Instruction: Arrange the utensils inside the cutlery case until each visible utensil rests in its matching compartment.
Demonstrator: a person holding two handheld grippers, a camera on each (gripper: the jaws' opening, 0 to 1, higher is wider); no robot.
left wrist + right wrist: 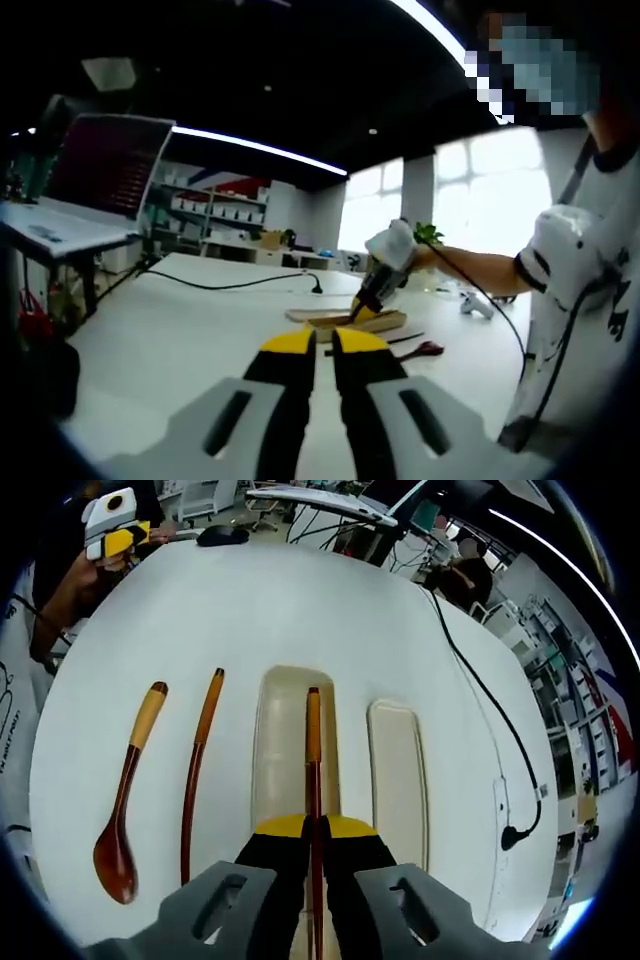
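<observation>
Slim reddish-brown chopstick, orange-tipped

Left gripper jaws together; right gripper over case, apparently.

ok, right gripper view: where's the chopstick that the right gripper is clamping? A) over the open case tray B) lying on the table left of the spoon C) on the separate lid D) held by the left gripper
A: the right gripper is shut on a chopstick that runs along over the case tray; the spoon and the second chopstick lie on the table to its left, and the lid holds nothing.
</observation>
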